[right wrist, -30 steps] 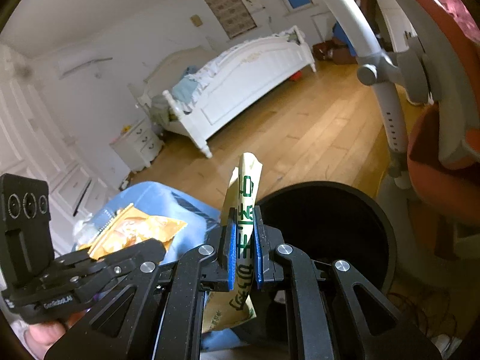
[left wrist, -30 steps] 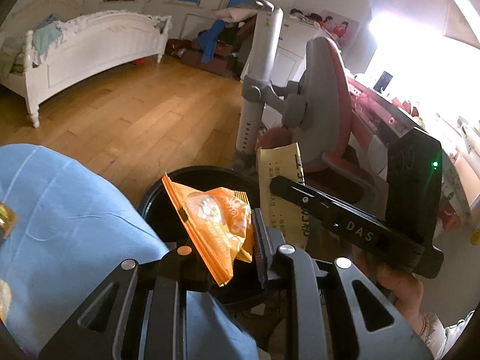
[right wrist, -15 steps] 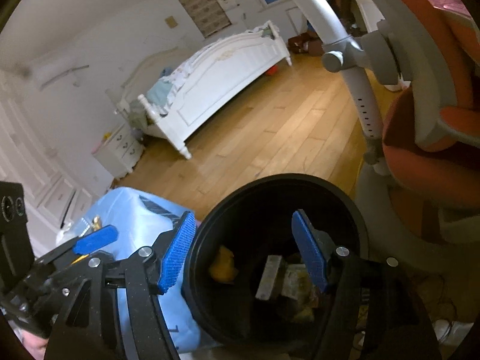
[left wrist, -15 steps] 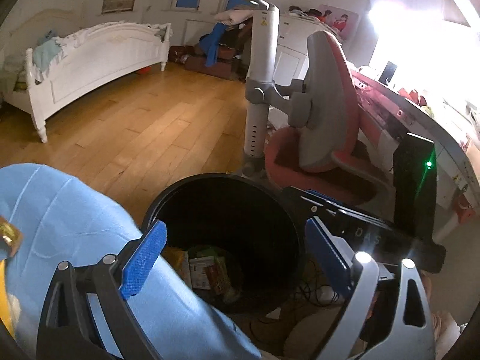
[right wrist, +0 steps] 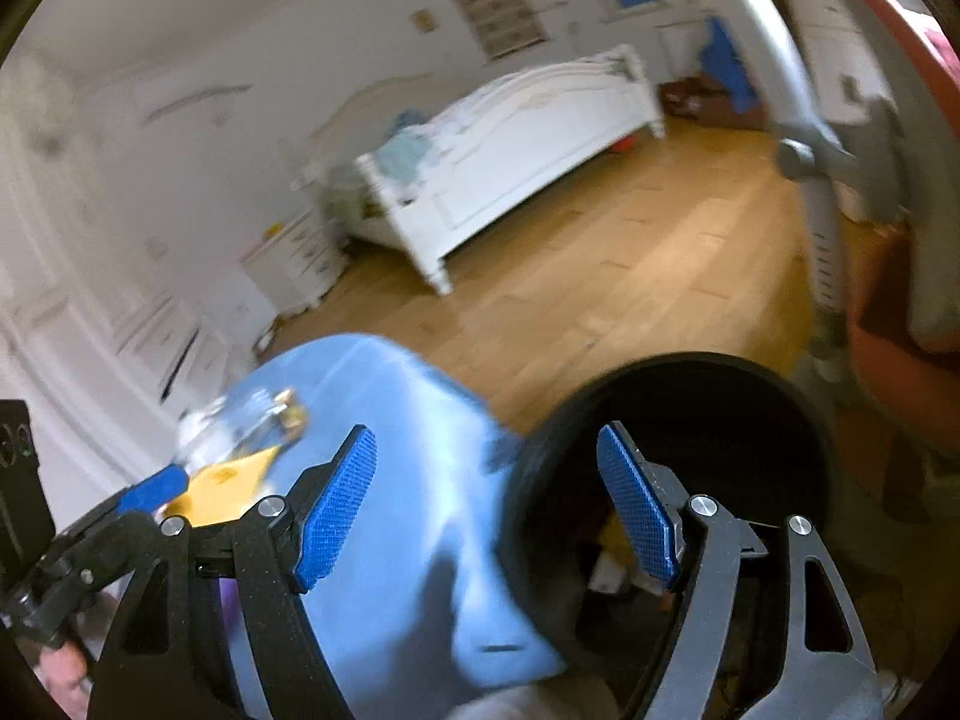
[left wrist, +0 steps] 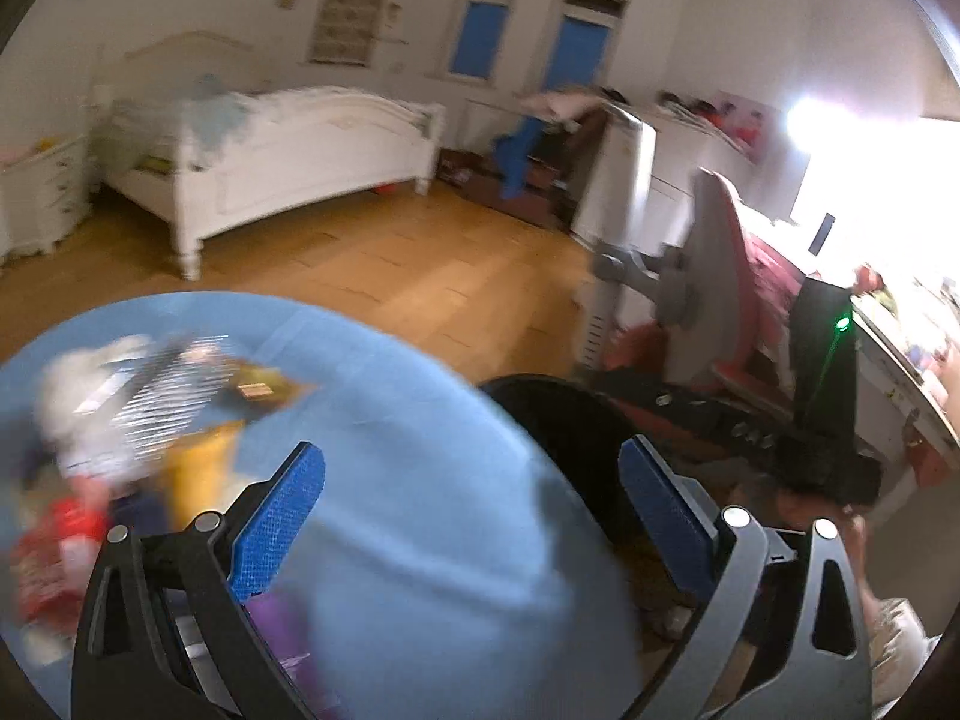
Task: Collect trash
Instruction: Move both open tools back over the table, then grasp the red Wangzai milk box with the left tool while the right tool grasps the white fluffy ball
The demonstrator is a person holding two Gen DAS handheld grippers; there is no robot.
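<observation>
Your left gripper (left wrist: 474,510) and right gripper (right wrist: 487,505) both have matt black, hard plastic-looking arms, bright metal screw heads, and blue pads (right wrist: 336,510) with a fine, rough grid texture. Below them you have a table (left wrist: 420,540) covered in smooth pale-blue cloth, with blurred litter (left wrist: 138,420) that looks like crinkly, shiny foil and plastic wrappers. The bin (right wrist: 798,420) beside it is black plastic with a dull sheen. The floor (right wrist: 630,276) is glossy, honey-coloured wood boards, and the bed frame (left wrist: 312,168) is smooth white-painted wood.
</observation>
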